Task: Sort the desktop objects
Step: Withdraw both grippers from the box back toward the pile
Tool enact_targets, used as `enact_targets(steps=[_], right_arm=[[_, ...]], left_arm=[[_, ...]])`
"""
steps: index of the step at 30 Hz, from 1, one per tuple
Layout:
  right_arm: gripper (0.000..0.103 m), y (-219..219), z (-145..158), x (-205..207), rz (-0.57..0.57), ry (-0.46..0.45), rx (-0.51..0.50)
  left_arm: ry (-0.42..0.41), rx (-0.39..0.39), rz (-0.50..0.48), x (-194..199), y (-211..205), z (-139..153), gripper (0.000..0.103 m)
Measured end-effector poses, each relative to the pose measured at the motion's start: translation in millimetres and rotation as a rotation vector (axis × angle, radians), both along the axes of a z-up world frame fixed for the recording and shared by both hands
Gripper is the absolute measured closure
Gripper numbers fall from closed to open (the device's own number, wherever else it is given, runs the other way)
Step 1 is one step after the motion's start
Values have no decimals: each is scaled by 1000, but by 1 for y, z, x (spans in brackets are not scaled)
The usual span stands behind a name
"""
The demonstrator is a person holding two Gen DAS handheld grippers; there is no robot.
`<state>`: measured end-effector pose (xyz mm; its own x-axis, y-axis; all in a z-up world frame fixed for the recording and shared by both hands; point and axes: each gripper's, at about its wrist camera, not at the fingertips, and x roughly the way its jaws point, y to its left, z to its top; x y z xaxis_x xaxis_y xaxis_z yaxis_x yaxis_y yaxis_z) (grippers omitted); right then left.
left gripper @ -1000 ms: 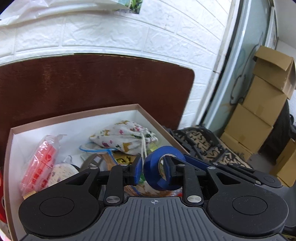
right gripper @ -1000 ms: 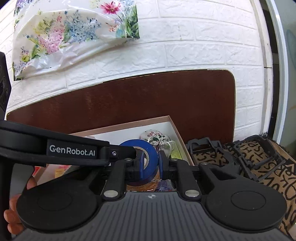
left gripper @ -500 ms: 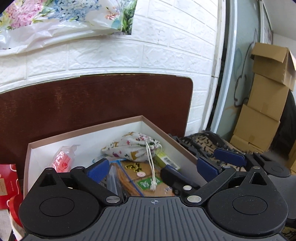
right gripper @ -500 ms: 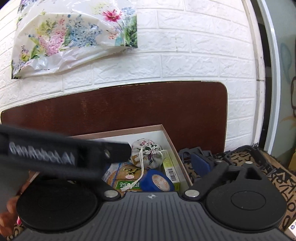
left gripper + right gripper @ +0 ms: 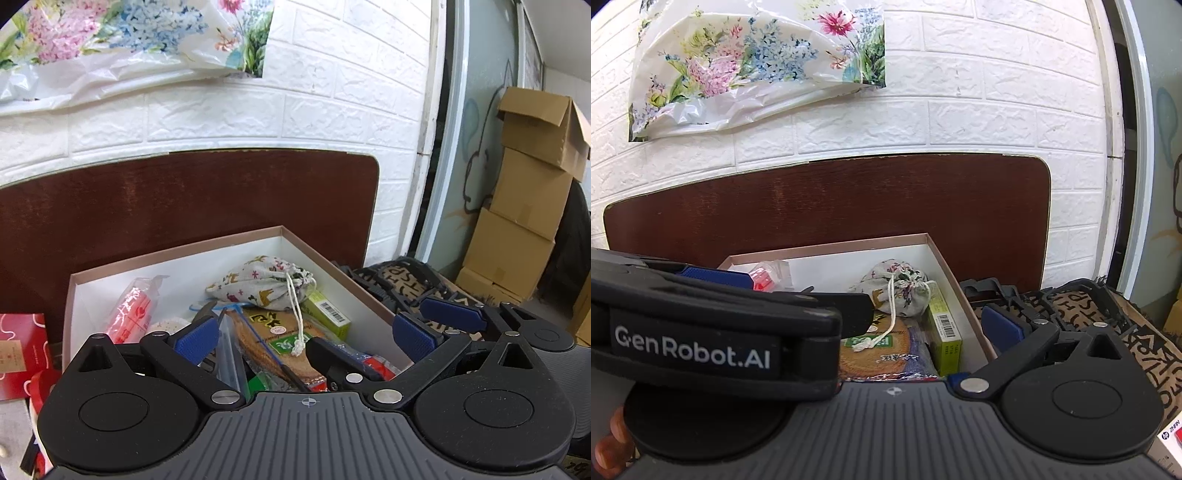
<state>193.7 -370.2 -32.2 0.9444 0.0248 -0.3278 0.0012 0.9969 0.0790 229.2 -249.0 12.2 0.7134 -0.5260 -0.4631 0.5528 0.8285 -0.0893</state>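
Both your claws, left claw [image 5: 303, 334] and right claw [image 5: 886, 325], are spread wide, gripping nothing. They're above the box [image 5: 332, 264]. Your left one blocks the right's view of its drawstring pouch [image 5: 897, 288].

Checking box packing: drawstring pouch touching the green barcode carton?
Touching. Left wrist view shows the drawstring pouch resting against the green barcode carton, overlapping its far end with no gap.

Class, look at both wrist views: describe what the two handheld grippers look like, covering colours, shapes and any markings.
Both are the same build. The left gripper has a ribbed dark grey body, two round black discs, black linkage arms with silver pivot screws, and blue textured pads. The right gripper matches it. White lettering reading GenRobot.AI runs along the left gripper's black side in the right wrist view. No cables or sleeves show.
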Motion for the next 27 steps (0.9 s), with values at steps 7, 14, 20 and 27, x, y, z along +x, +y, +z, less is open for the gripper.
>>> enact_targets(steps=[7,14,20,27], right_arm=[[1,11,10,-11,18,-13,-13],[0,33,17,-34,64,-41,-15],[0,66,12,-61,120,-65,-30],[0,111,-1,-85,185,-68,-34]], left_arm=[[-3,-19,6,-15,12,9,0],[0,-62,42,-45,46,10,0],[4,-116,101,-75,90,0,0],[-14,-139,193,-113,140,-17,0]])
